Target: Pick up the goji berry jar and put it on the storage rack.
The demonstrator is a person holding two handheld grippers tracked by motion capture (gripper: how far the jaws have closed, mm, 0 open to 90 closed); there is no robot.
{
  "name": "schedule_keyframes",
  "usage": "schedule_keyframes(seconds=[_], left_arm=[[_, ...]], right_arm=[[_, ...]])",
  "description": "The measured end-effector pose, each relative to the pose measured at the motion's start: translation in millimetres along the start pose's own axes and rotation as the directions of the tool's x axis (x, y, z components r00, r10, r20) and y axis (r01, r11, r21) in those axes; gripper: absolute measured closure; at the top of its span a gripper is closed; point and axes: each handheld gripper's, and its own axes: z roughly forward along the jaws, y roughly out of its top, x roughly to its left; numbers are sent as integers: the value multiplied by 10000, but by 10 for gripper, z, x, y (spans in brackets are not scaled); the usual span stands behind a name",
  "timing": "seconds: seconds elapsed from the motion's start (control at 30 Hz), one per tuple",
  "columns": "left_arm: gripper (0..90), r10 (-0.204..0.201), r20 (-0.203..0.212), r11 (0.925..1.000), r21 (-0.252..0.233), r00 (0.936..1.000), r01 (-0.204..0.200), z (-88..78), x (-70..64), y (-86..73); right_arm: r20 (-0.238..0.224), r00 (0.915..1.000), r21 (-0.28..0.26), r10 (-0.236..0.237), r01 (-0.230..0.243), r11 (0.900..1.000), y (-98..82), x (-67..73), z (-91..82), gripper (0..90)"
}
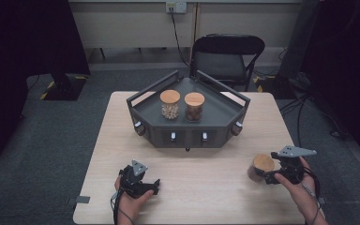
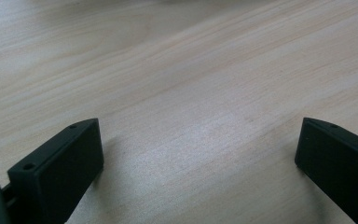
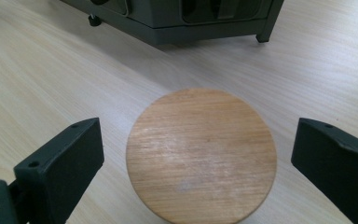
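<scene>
A jar with a round wooden lid (image 1: 261, 166) stands on the table near the right front, seeming to hold something dark. My right gripper (image 1: 268, 176) is open just beside it. In the right gripper view the lid (image 3: 201, 154) lies between the two wide-spread jaws, which stand clear of it on both sides. My left gripper (image 1: 153, 184) rests low at the left front of the table. It is open, with only bare wood (image 2: 191, 93) between its jaws.
A dark grey angular tray (image 1: 187, 138) with raised rails sits at the table's middle back; its front edge (image 3: 191, 28) is close ahead of the right gripper. It holds a light-filled jar (image 1: 170, 104) and a dark-filled jar (image 1: 194, 106). A black chair (image 1: 227, 56) stands behind the table.
</scene>
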Motion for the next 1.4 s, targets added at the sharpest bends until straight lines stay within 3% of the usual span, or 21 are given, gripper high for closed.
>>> schedule_keyframes(seconds=[1.0, 1.4], left_arm=[[1, 1, -2, 10000, 0, 10000, -1, 0, 0, 0], [1, 0, 0, 10000, 0, 10000, 0, 0, 0, 0]], right_arm=[[105, 9981, -78, 599, -599, 9982, -337, -88, 216, 8], [-103, 9984, -462, 549, -553, 9974, -494, -101, 319, 82]])
